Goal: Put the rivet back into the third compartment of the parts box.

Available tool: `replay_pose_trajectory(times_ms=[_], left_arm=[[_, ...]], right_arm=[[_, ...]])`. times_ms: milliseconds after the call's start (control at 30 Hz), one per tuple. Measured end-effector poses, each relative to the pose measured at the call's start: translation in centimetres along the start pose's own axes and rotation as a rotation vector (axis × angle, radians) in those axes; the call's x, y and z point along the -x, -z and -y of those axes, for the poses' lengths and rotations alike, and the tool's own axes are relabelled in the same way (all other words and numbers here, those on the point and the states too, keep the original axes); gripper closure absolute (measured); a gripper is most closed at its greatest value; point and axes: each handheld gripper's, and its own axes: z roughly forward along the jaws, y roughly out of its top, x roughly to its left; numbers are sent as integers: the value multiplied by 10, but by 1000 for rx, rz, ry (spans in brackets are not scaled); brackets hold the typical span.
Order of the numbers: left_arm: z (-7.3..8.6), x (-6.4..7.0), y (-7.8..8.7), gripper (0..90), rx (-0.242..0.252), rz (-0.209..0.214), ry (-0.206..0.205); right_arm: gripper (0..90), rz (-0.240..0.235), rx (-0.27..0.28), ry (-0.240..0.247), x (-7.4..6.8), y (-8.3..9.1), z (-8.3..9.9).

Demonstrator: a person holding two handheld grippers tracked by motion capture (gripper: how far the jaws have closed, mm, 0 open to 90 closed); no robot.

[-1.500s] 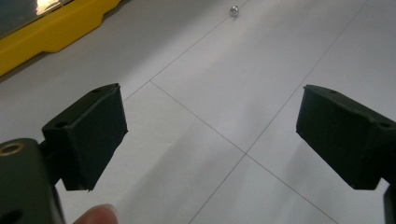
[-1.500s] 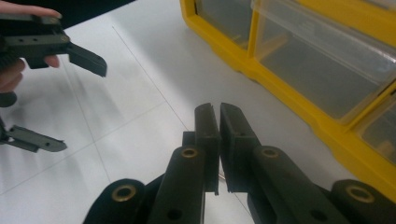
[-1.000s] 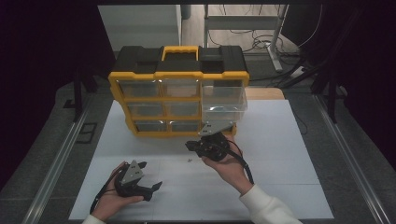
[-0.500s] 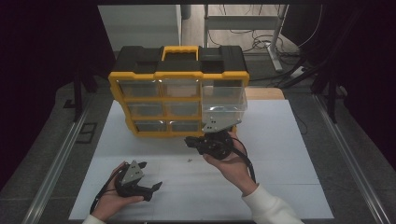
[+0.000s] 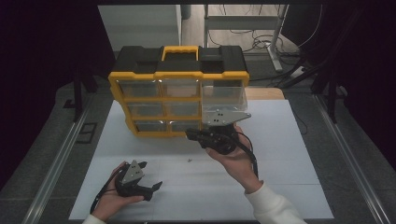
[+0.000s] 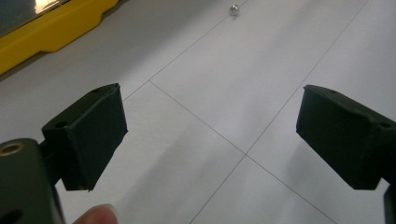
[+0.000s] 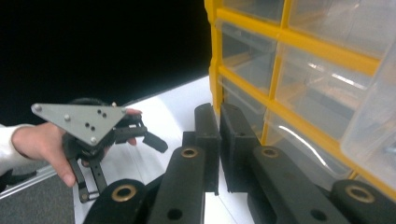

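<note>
The right gripper (image 5: 192, 134) hung just in front of the bottom row of the yellow-and-black plastic organiser with clear drawers (image 5: 180, 95), which stood upright at the far middle of the white table (image 5: 289, 154); its two black jaws were pressed together with nothing between them, and the right gripper view showed them pointing along the organiser's front, close beside the lower clear drawers (image 7: 299, 88). One clear drawer at the upper right (image 5: 224, 97) stuck out from the frame. The left gripper (image 5: 150, 183) rested low over the near left of the table, its jaws spread wide and empty, well apart from the organiser. A small metallic ball-like item (image 6: 234, 9) lay on the table between the two grippers.
</note>
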Motion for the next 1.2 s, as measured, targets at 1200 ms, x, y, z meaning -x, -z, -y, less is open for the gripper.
replay_pose_trajectory(times_ms=[1200], left_arm=[[0, -2, 2, 91, -1, -3, -4]], right_arm=[[865, 41, 120, 5, 6, 26, -50]])
